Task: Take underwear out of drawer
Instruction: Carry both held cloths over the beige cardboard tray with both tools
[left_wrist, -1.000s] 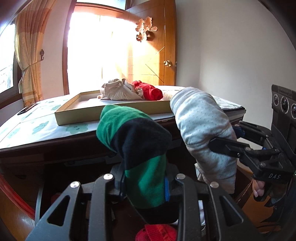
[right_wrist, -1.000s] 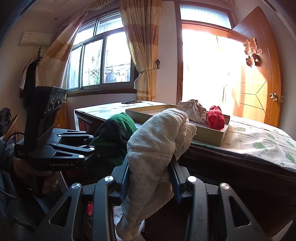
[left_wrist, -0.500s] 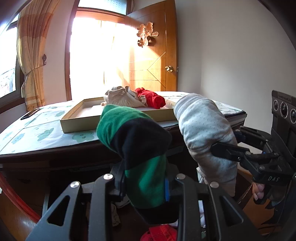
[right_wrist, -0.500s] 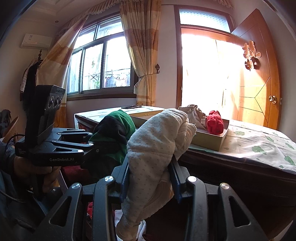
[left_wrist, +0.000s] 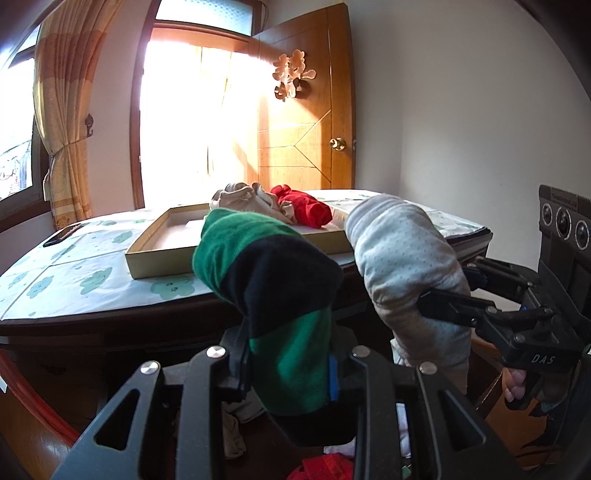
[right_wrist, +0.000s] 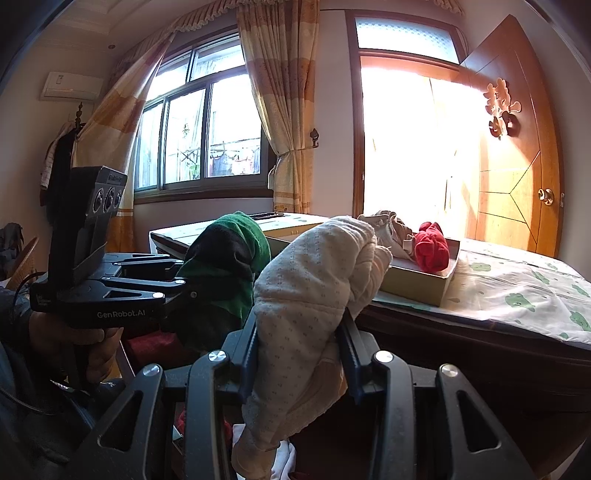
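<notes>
My left tongs pinch green-black knit, lower end hidden behind my jaws | right tongs pinch cream dotted garment, both up before the table | tray on table: beige, red bundles | drawer below dark, cut off; red scrap unclear | window only in right view.

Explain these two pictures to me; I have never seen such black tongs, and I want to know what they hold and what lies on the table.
There is no robot here: a person holds a two-finger gripper in each hand, each with its own camera looking along the fingers. The left gripper is shut on a green and black garment. The right gripper is shut on a cream dotted garment. On the table lies a shallow box holding a beige garment and a red garment.
</notes>
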